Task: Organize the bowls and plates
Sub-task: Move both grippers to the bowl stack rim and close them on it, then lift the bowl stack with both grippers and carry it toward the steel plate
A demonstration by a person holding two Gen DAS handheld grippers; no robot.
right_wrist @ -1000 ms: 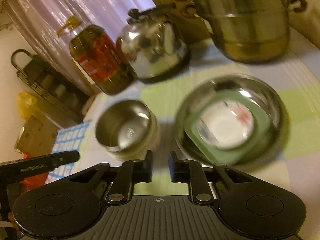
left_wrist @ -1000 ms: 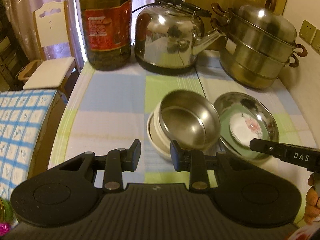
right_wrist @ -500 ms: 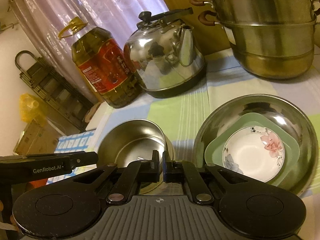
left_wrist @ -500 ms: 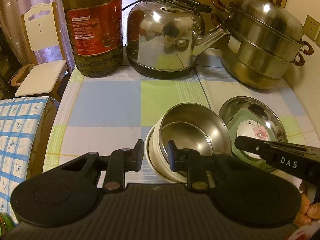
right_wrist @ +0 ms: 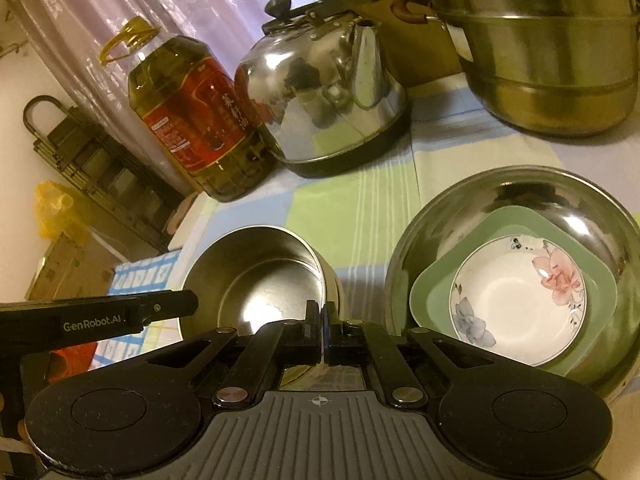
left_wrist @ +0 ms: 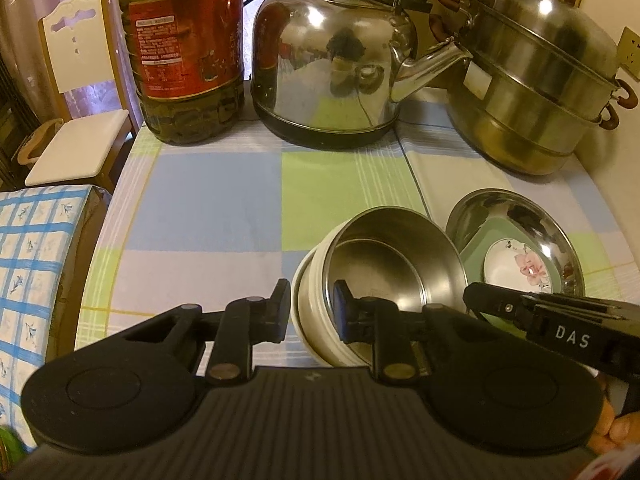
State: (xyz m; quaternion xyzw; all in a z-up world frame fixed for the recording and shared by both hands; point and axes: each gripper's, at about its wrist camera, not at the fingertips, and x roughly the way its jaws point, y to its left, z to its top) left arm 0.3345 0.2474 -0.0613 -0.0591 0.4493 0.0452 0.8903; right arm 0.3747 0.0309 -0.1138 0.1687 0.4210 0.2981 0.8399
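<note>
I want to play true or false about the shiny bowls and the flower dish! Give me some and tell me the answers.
1. The flowered dish sits inside a green dish. True.
2. The kettle lies on its side. False: it stands upright.
3. The steel bowl is nested in a cream bowl. True.
4. The left gripper has its jaws around the oil bottle. False: they straddle the rims of the nested bowls.
5. The big steel plate is stacked on the steamer pot. False: it rests on the checked tablecloth.
</note>
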